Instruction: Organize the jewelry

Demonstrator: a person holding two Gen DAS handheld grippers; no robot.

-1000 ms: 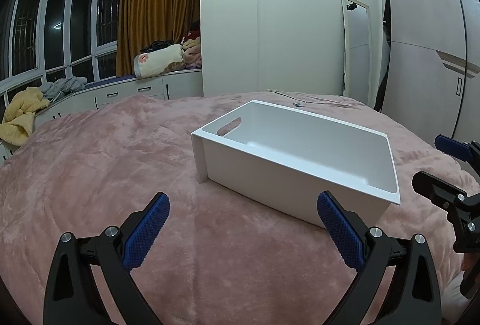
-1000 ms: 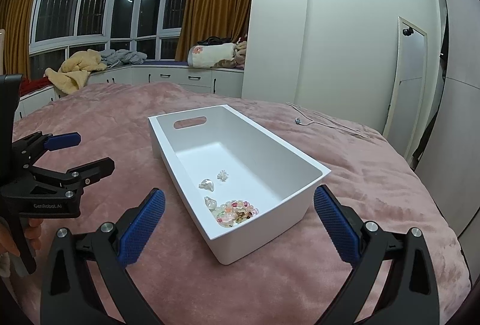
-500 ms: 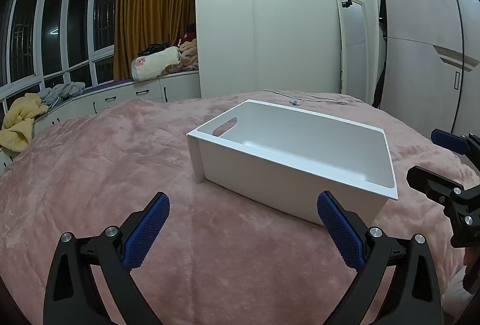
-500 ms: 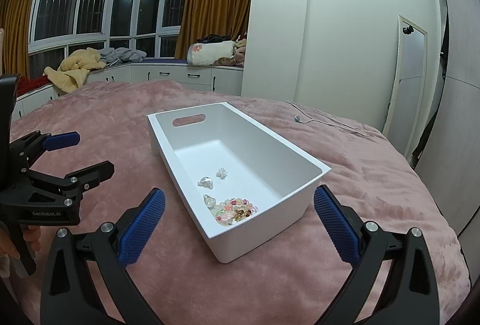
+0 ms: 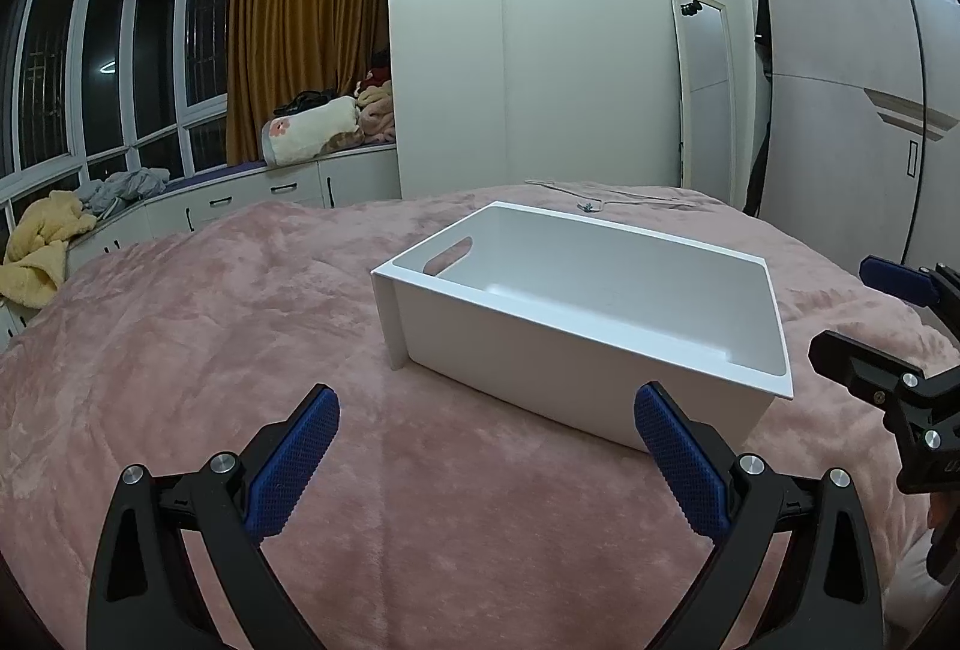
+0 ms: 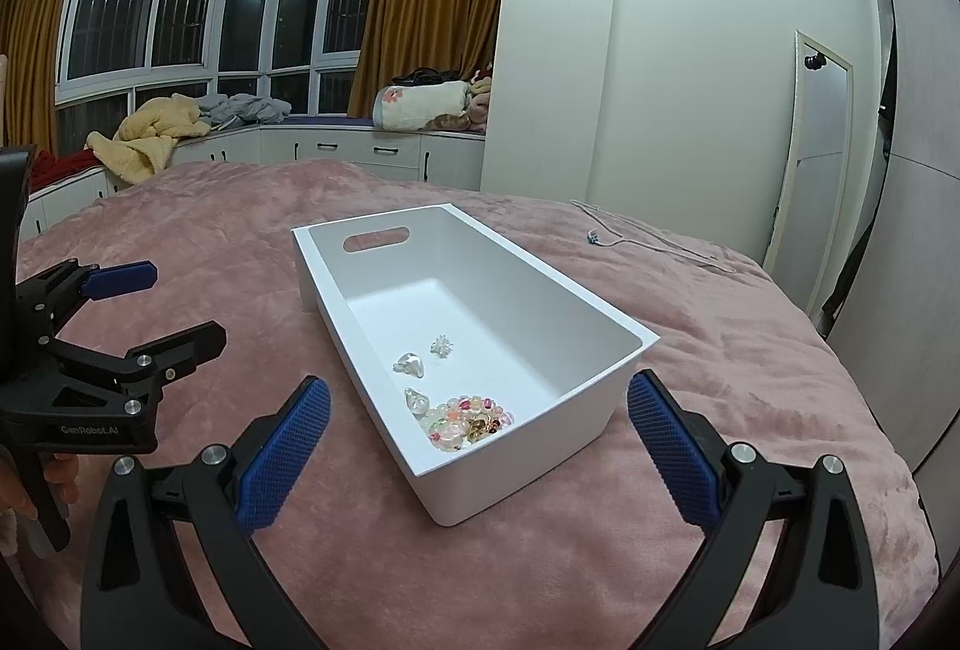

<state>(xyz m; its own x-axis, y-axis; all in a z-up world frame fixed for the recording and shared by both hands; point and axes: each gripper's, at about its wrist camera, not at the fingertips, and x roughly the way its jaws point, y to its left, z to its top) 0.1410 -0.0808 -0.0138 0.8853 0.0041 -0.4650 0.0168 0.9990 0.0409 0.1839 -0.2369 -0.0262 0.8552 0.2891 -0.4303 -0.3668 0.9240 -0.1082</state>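
Observation:
A white rectangular bin [image 6: 606, 398] with a handle slot sits on a pink blanket [image 6: 198, 242]; it also shows in the left wrist view [image 5: 510, 338]. Inside it lie a beaded bracelet [image 6: 465, 417] at the near end, two clear crystal pieces [image 6: 410, 364] and a small white flower piece [image 6: 441, 346]. My left gripper [image 5: 486, 464] is open and empty, in front of the bin's long side; it also shows in the right wrist view [image 6: 150, 308]. My right gripper [image 6: 479, 452] is open and empty, just before the bin's near end; it also shows in the left wrist view [image 5: 864, 308].
A thin white cord [image 6: 648, 242] lies on the blanket beyond the bin. A window bench [image 6: 336, 146] with piled clothes and a rolled blanket runs along the back. A white wall, a leaning mirror [image 6: 810, 158] and a wardrobe stand at the right.
Both grippers stayed open and empty. The views shifted only slightly; the bin and jewelry have not moved.

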